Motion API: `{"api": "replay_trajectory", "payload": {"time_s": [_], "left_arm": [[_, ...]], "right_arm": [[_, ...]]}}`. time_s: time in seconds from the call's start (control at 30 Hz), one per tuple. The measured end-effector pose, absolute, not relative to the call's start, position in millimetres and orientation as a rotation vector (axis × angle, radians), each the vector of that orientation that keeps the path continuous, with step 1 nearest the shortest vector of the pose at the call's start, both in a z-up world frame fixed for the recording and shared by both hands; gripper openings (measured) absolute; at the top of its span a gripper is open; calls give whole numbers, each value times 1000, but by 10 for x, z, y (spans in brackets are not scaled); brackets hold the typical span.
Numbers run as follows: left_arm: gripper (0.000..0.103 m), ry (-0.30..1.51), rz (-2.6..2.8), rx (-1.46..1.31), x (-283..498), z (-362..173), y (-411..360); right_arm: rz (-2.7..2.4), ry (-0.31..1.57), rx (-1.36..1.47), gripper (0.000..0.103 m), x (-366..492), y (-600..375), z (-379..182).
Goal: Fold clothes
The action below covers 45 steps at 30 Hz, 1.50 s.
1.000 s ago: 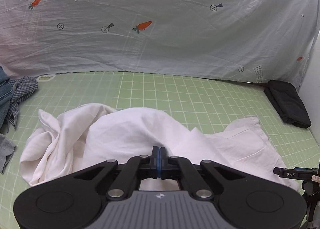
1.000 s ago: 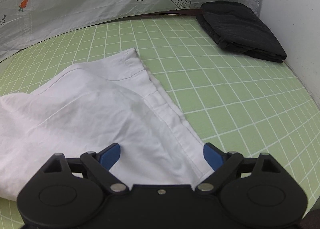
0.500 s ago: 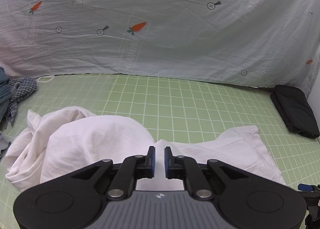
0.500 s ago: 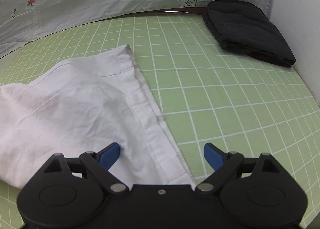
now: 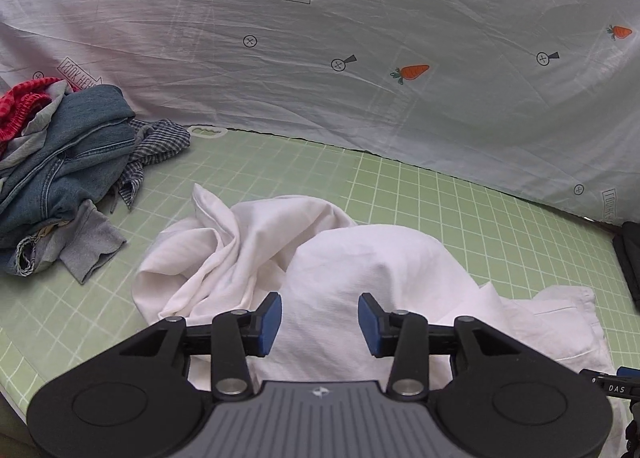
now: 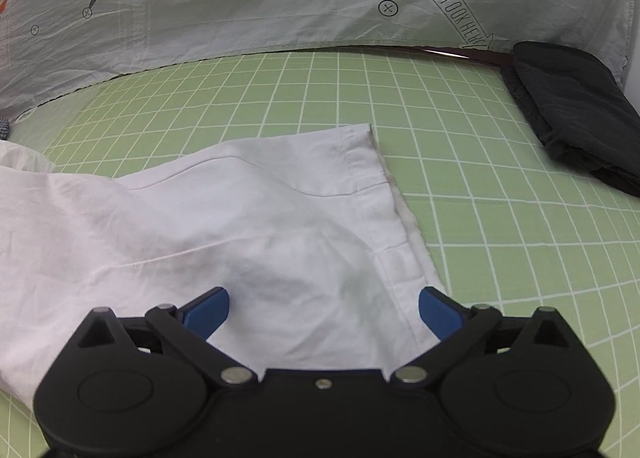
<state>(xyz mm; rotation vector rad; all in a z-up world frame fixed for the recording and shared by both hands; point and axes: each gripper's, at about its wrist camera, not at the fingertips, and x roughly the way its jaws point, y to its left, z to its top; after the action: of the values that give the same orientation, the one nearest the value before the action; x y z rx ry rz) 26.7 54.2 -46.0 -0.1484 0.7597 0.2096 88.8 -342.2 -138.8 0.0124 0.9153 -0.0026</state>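
Note:
A white garment (image 5: 360,270) lies rumpled on the green grid mat (image 5: 460,210), bunched into a mound at its left end. My left gripper (image 5: 319,324) hovers open just above that mound, holding nothing. In the right wrist view the same white garment (image 6: 224,218) spreads flatter, its hemmed edge (image 6: 394,214) running toward the camera. My right gripper (image 6: 323,308) is open over the near corner of the cloth, blue pads on either side and nothing pinched.
A heap of unfolded clothes (image 5: 60,162), denim, checked, grey and red, sits at the mat's left. A folded black garment (image 6: 572,110) rests at the far right by the wall. A printed white sheet (image 5: 360,38) hangs behind the mat.
My left gripper went from shut on the white cloth to open, letting it drop, and swung left so the clothes heap came into view. The right gripper stayed open, shifting slightly over the cloth's corner.

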Motion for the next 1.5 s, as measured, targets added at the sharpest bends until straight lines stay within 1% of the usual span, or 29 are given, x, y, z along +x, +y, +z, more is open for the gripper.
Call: {"api": "replay_trajectory", "payload": {"time_s": [0.03, 0.1, 0.13, 0.17, 0.2, 0.23, 0.27, 0.3, 0.4, 0.6, 0.7, 0.77, 0.9, 0.93, 1.0, 1.03, 1.07, 1.1, 1.23, 1.3, 1.37, 1.5], "left_arm": [[44, 765, 224, -139, 252, -474, 582], [44, 780, 247, -163, 210, -528, 707], [44, 792, 260, -176, 199, -557, 758], [44, 807, 277, -185, 185, -595, 809], [44, 822, 293, -192, 175, -633, 856], [44, 838, 307, -194, 175, -675, 887], [44, 853, 318, -196, 174, -713, 915], [44, 866, 323, -198, 173, -746, 932], [44, 902, 332, -194, 167, -850, 953], [45, 943, 352, -195, 142, -989, 977], [45, 953, 365, -211, 129, -1031, 1024], [49, 960, 374, -222, 120, -1058, 1055], [50, 963, 379, -240, 113, -1083, 1106], [50, 954, 369, -245, 120, -1063, 1109], [51, 935, 348, -258, 134, -1022, 1116], [52, 924, 332, -276, 138, -999, 1124], [54, 913, 315, -294, 142, -975, 1132], [54, 902, 295, -315, 148, -953, 1139], [56, 887, 194, -415, 203, -920, 1076], [57, 895, 149, -464, 252, -955, 1011], [58, 902, 113, -499, 301, -989, 942], [68, 912, 61, -585, 443, -1102, 825]], "right_arm": [[-9, 921, 8, 92, 896, -3402, -1397], [-23, 932, -2, 70, 912, -3363, -1416], [-30, 938, -7, 68, 921, -3343, -1425], [-37, 943, -12, 62, 929, -3323, -1434], [-44, 949, -17, 49, 937, -3303, -1443], [-51, 954, -22, 39, 946, -3283, -1453], [-58, 960, -27, 14, 954, -3263, -1462], [-65, 965, -32, 7, 962, -3244, -1471], [-167, 906, -24, 2, 880, -3405, -1354], [-557, 811, -70, 2, 657, -4075, -1158], [-705, 834, 2, 2, 540, -4510, -1174], [-742, 862, 40, 2, 482, -4689, -1204], [-709, 878, 43, 5, 382, -4589, -1294], [-695, 882, 49, 7, 371, -4540, -1310], [-667, 892, 60, 26, 349, -4441, -1342], [-657, 891, 57, 30, 345, -4394, -1337], [-648, 889, 53, 38, 343, -4348, -1330], [-644, 884, 49, 43, 342, -4297, -1315], [-597, 858, 80, 52, 317, -4113, -1248], [-566, 851, 96, 72, 318, -4001, -1237], [-530, 853, 83, 76, 330, -3881, -1249], [-442, 879, 23, 79, 353, -3610, -1290]]}}
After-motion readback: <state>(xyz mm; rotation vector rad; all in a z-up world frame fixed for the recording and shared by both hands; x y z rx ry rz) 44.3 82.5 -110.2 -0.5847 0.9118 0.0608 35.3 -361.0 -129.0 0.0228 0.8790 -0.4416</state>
